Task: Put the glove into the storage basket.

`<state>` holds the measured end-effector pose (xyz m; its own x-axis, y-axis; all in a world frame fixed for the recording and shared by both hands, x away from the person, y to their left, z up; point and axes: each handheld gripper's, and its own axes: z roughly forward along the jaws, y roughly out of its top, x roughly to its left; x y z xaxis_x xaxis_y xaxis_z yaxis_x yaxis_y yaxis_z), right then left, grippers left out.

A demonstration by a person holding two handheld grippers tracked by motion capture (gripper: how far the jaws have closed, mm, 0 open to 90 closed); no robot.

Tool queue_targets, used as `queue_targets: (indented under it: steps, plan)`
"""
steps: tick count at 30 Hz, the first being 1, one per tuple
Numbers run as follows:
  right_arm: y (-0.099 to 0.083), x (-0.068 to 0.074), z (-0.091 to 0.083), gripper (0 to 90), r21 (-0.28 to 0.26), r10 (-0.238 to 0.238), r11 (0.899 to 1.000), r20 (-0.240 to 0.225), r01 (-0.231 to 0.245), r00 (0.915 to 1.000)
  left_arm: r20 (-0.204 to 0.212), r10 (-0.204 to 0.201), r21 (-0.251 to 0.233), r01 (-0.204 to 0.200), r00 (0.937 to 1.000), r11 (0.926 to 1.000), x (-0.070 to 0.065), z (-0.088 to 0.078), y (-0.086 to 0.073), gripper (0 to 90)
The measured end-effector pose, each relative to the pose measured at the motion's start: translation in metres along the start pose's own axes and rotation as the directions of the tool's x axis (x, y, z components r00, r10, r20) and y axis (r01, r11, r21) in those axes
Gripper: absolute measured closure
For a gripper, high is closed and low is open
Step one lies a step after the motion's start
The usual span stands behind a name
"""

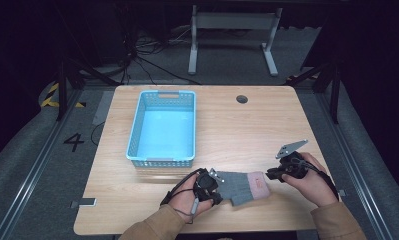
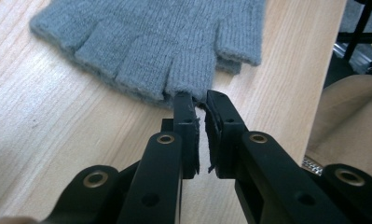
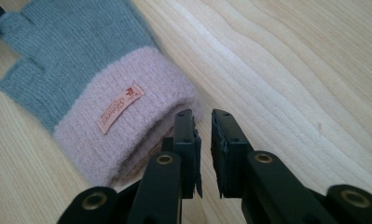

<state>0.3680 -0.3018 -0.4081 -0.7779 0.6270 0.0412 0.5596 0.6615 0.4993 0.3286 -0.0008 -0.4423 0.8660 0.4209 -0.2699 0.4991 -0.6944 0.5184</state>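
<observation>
A grey fingerless knit glove (image 1: 242, 186) with a pink cuff lies flat on the wooden table (image 1: 247, 130) near its front edge. My left gripper (image 1: 218, 186) sits at the glove's finger end. In the left gripper view its jaws (image 2: 200, 95) stand a narrow gap apart, their tips just touching the edge of the glove (image 2: 165, 42), with nothing pinched between them. My right gripper (image 1: 270, 174) is at the cuff end. In the right gripper view its jaws (image 3: 202, 114) are slightly parted beside the pink cuff (image 3: 123, 126), which carries a small label; the gap is empty.
A light blue plastic basket (image 1: 135, 131) stands empty at the table's back left. A round cable hole (image 1: 242, 99) sits near the far edge. The person's sleeves come in over the table's front edge.
</observation>
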Motion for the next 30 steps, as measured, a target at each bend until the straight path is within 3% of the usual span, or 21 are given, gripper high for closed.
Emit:
queue_targets:
  steps: [3, 7, 17, 19, 28, 30]
  plan:
    - [0.0, 0.0, -0.006, 81.0, -0.015, 0.006, 1.0, 0.008, -0.006, 0.9999, -0.024, 0.008, 0.002, -0.008, 0.9997, 1.0, 0.003, -0.001, 0.0, 85.3]
    - [0.0, 0.001, -0.009, 80.9, -0.021, 0.002, 1.0, 0.01, -0.002, 1.0, -0.024, 0.001, -0.006, -0.001, 0.9997, 1.0, 0.004, -0.002, 0.0, 84.6]
    - [-0.003, -0.002, -0.014, 73.5, -0.035, 0.017, 0.999, 0.017, -0.016, 0.9997, -0.047, 0.003, -0.038, -0.005, 0.9989, 0.9992, -0.003, -0.013, -0.001, 65.1]
    - [-0.004, -0.003, -0.016, 67.9, -0.057, 0.033, 0.998, 0.022, -0.032, 0.9992, -0.065, 0.017, -0.054, -0.021, 0.9978, 0.9983, -0.005, -0.015, 0.0, 56.2]
    - [-0.007, -0.006, -0.02, 61.2, -0.088, 0.075, 0.994, 0.029, -0.072, 0.9967, -0.079, 0.03, -0.089, -0.037, 0.9964, 0.9954, -0.01, -0.02, 0.005, 49.4]
    - [-0.009, -0.007, -0.022, 60.1, -0.094, 0.083, 0.992, 0.033, -0.08, 0.996, -0.081, 0.038, -0.119, -0.047, 0.996, 0.9918, -0.01, -0.02, 0.009, 44.8]
